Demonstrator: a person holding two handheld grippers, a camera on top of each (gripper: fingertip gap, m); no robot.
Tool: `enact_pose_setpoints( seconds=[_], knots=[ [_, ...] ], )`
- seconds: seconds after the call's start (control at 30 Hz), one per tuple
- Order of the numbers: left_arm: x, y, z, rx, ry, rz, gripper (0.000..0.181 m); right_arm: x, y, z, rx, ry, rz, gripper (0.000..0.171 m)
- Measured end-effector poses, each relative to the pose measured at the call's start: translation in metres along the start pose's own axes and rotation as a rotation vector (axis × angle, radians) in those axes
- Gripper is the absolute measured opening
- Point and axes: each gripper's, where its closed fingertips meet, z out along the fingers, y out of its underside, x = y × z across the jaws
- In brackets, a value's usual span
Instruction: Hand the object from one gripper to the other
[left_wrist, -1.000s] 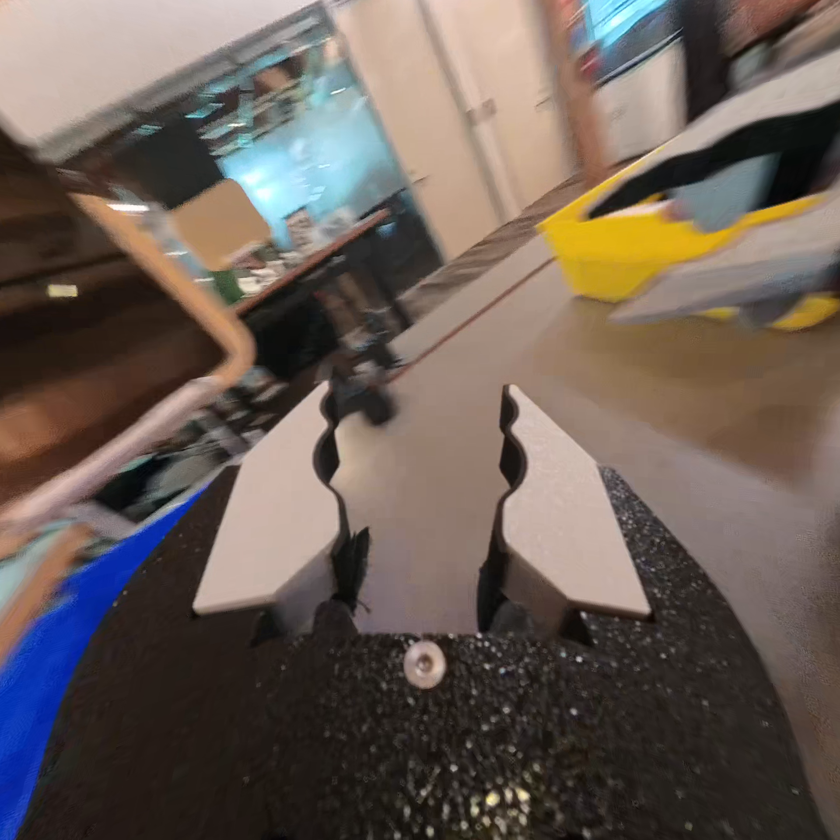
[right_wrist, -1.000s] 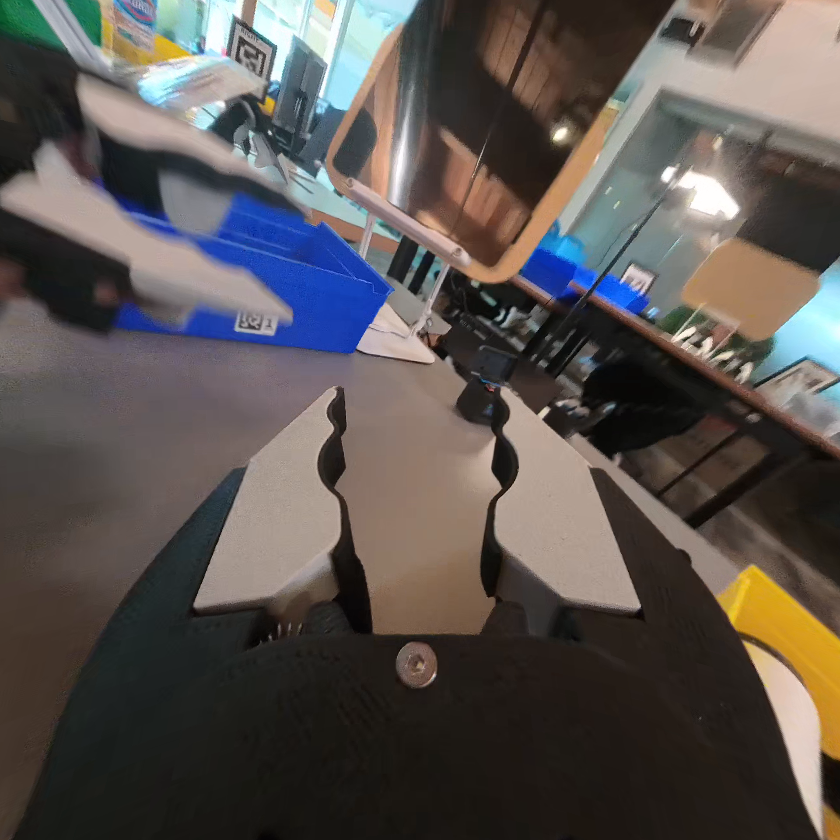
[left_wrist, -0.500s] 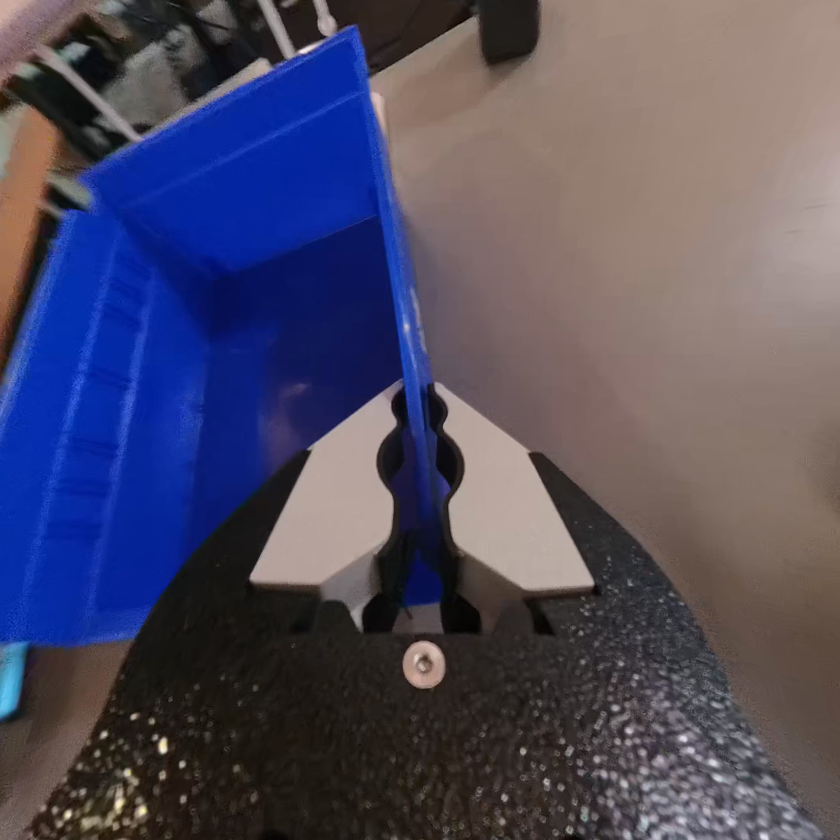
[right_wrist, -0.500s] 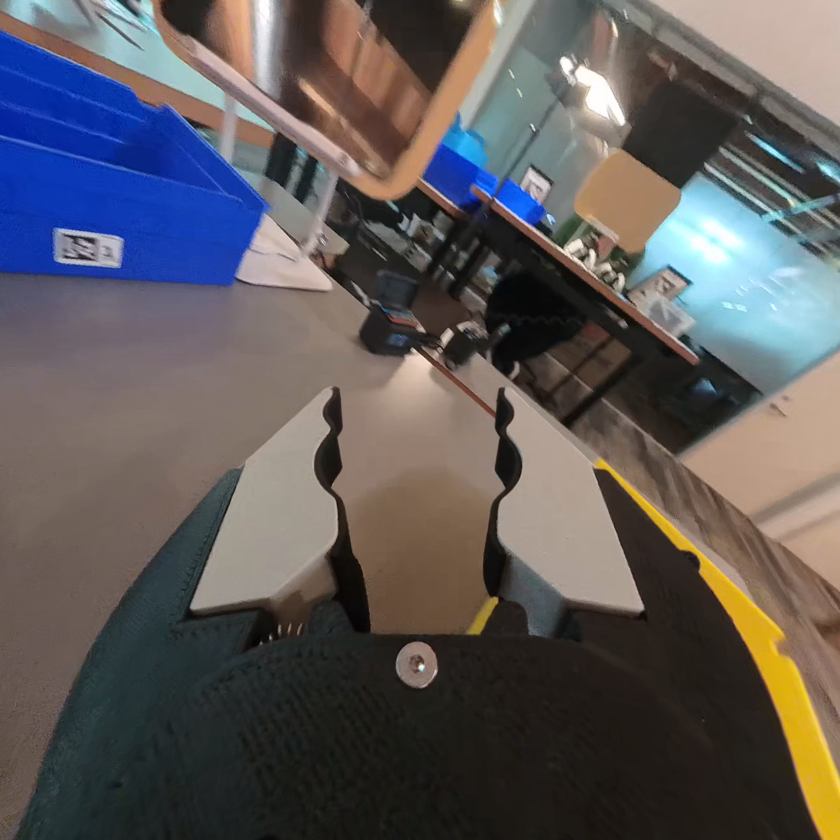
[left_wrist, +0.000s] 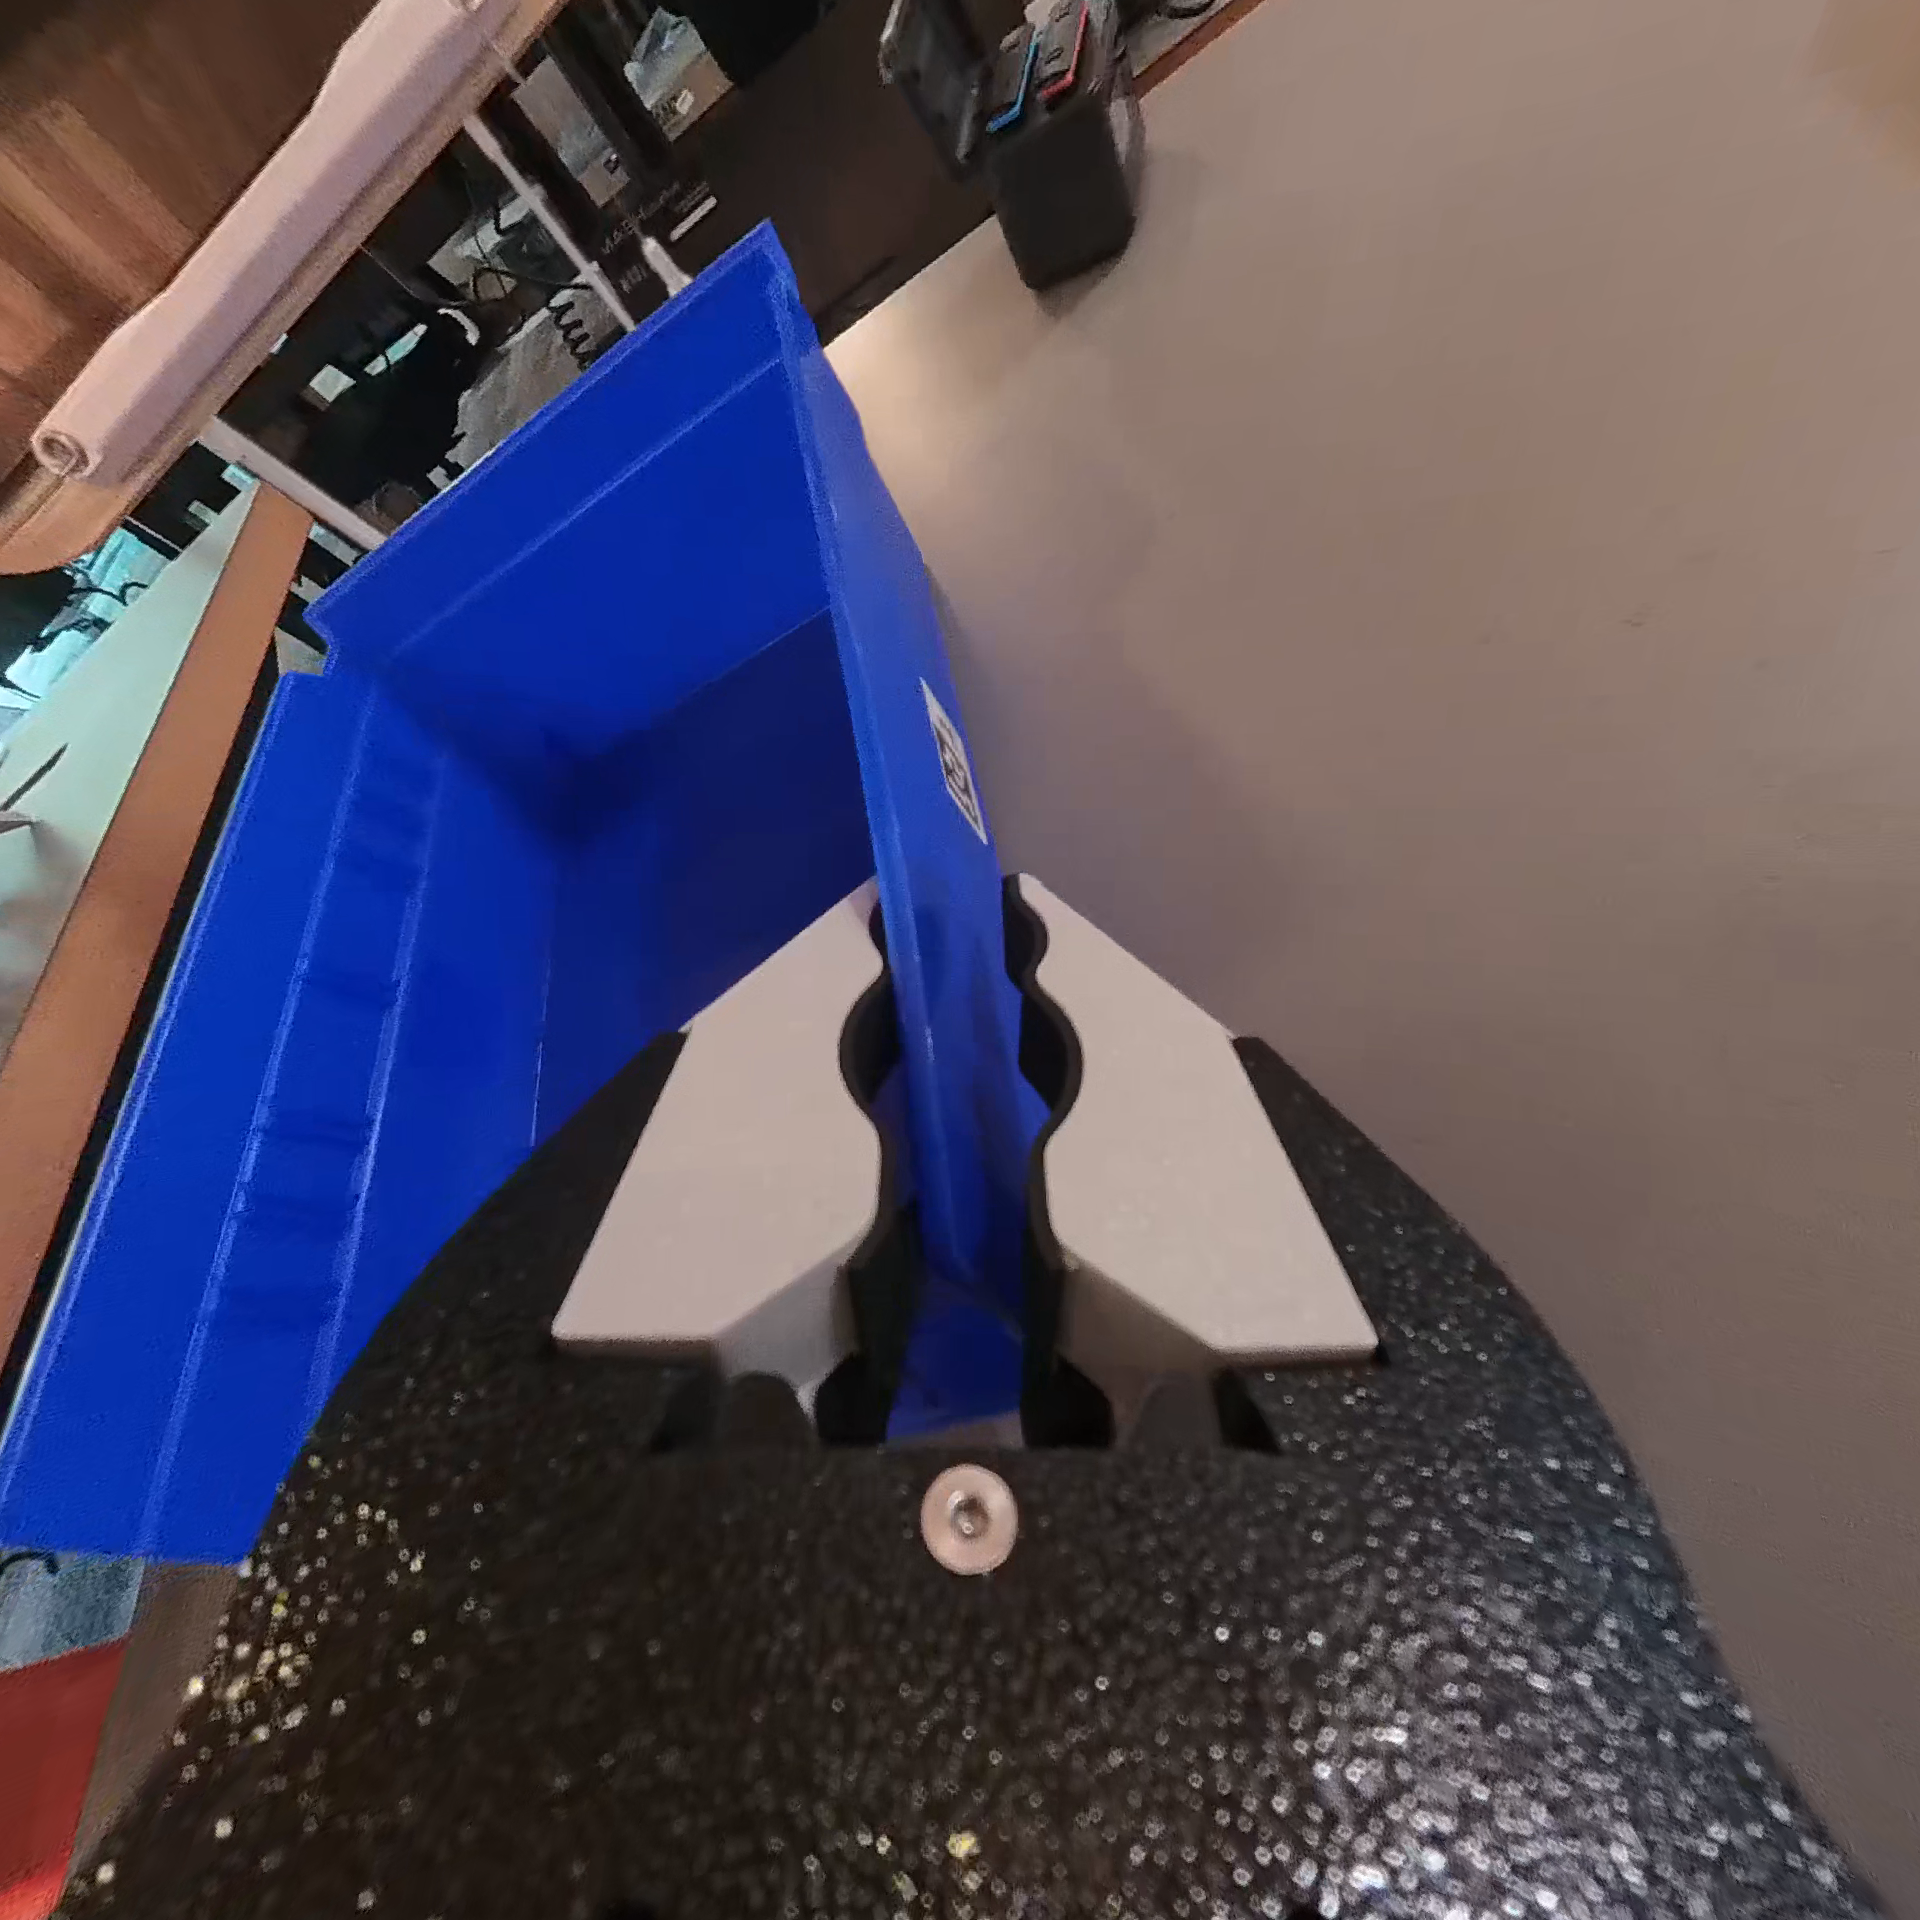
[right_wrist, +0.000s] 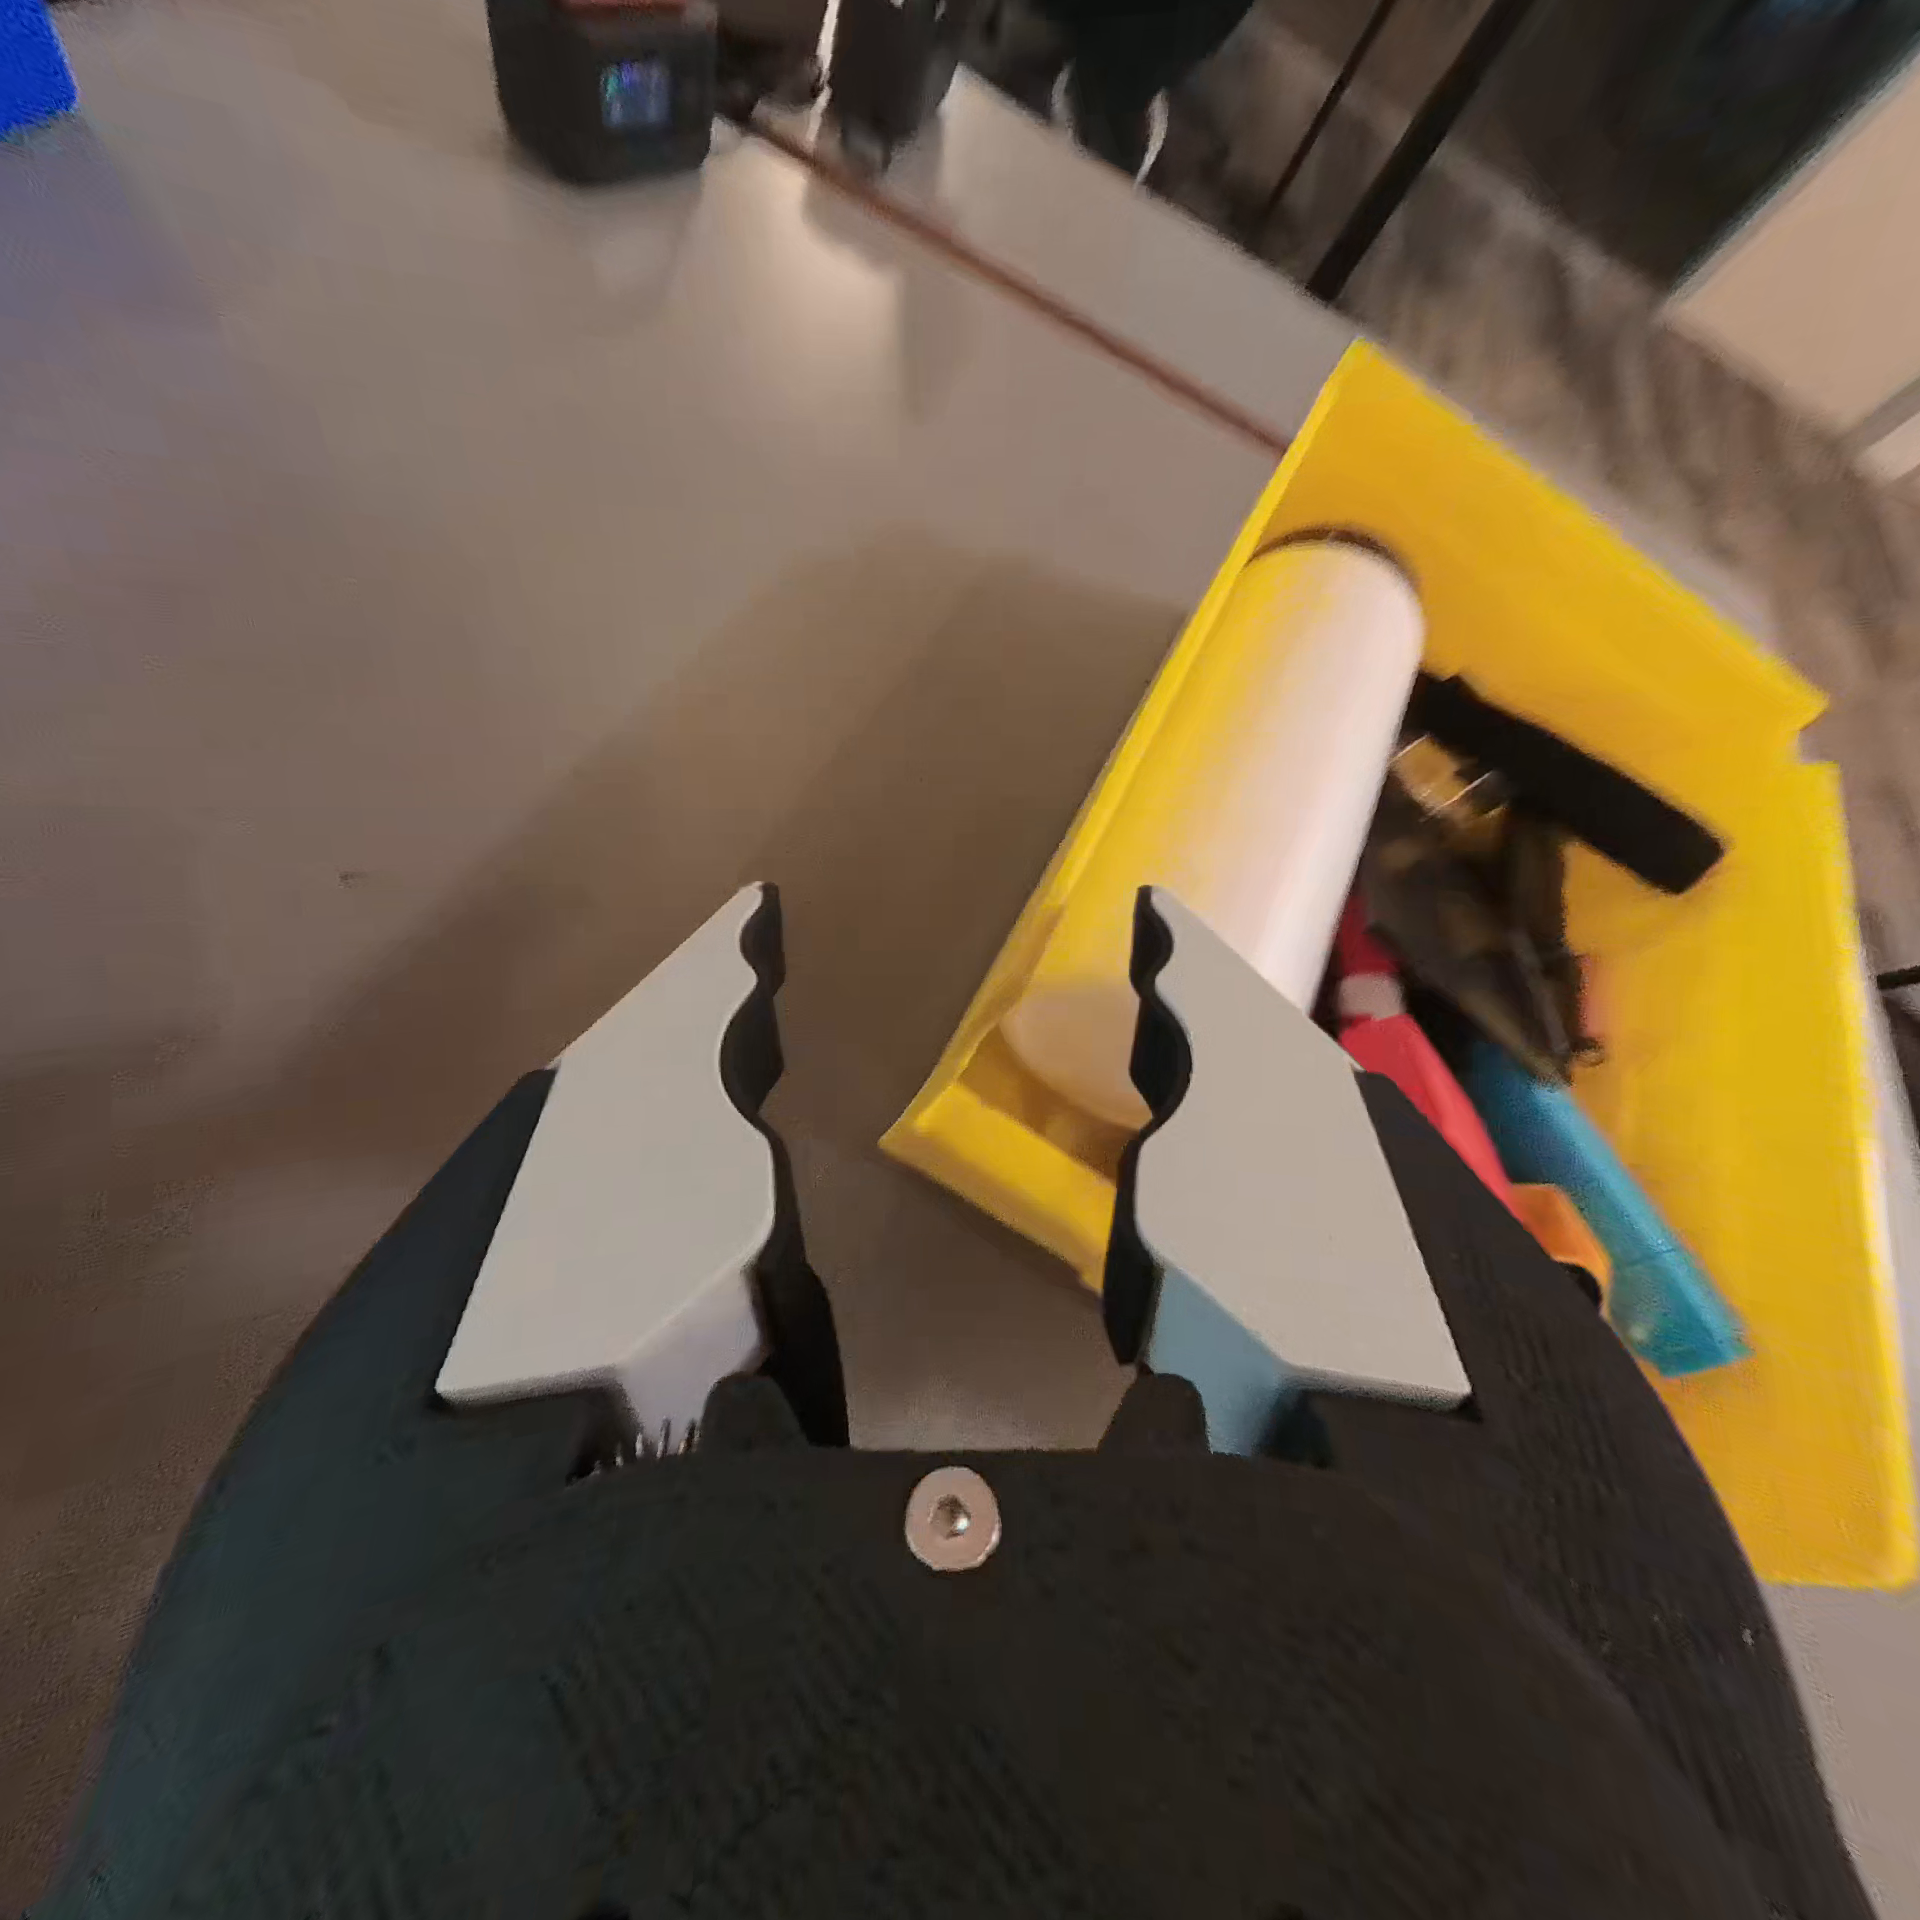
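Observation:
My left gripper (left_wrist: 943, 894) straddles the right wall of an empty blue bin (left_wrist: 520, 831) on the grey table (left_wrist: 1455, 727). Its jaws stand narrow, with the wall filling the gap between them. My right gripper (right_wrist: 956, 904) is open and empty, hovering over the table (right_wrist: 416, 520) at the near left corner of a yellow bin (right_wrist: 1558, 499). That bin holds a white cylinder (right_wrist: 1299, 748), a black bar (right_wrist: 1558, 790), a red piece (right_wrist: 1392, 1049) and a blue object (right_wrist: 1590, 1174). Neither view shows the other gripper.
A small black device (right_wrist: 603, 94) stands near the table's far edge; it also shows in the left wrist view (left_wrist: 1060, 177). A white-framed stand (left_wrist: 260, 239) rises behind the blue bin. Desks and floor lie beyond the table edge. Tip to tip, the grippers are about 35 cm apart. The small black device (right_wrist: 603, 94) lies around 30 cm away from my left fingertips.
The left gripper swung down and closed over the blue bin's wall; its jaws now stand slightly wider than half a second ago. The right gripper tilted down and right toward the yellow bin, staying open.

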Motion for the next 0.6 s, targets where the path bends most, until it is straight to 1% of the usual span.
enact_pose_setpoints(
  seconds=[0.07, 0.13, 0.2, 0.27, 0.33, 0.47, 0.6],
  knots=[
    [0.002, -0.001, 0.0, 0.003, 0.006, 0.001, 0.016, -0.004, 0.01, 0.005, -0.054, -0.009, 0.011, 0.059],
    [0.002, 0.001, -0.001, 0.001, 0.02, 0.0, 0.017, 0.002, 0.016, 0.009, -0.086, 0.043, -0.022, 0.044],
    [0.004, 0.01, 0.002, -0.035, 0.057, -0.005, 0.021, 0.004, 0.022, 0.011, -0.129, 0.054, -0.04, 0.032],
    [0.009, 0.023, 0.008, -0.083, 0.112, -0.022, 0.02, 0.003, 0.023, 0.011, -0.136, 0.043, -0.013, 0.027],
    [0.009, 0.023, 0.009, -0.08, 0.121, -0.006, 0.019, 0.009, 0.024, 0.011, -0.135, 0.067, -0.014, 0.012],
    [0.002, 0.025, 0.007, -0.066, 0.129, -0.029, 0.006, 0.009, 0.023, 0.012, -0.104, 0.034, 0.012, 0.008],
    [0.004, 0.024, -0.005, -0.034, 0.168, -0.031, 0.005, 0.006, 0.021, 0.011, -0.051, 0.028, 0.002, 0.007]
  ],
)
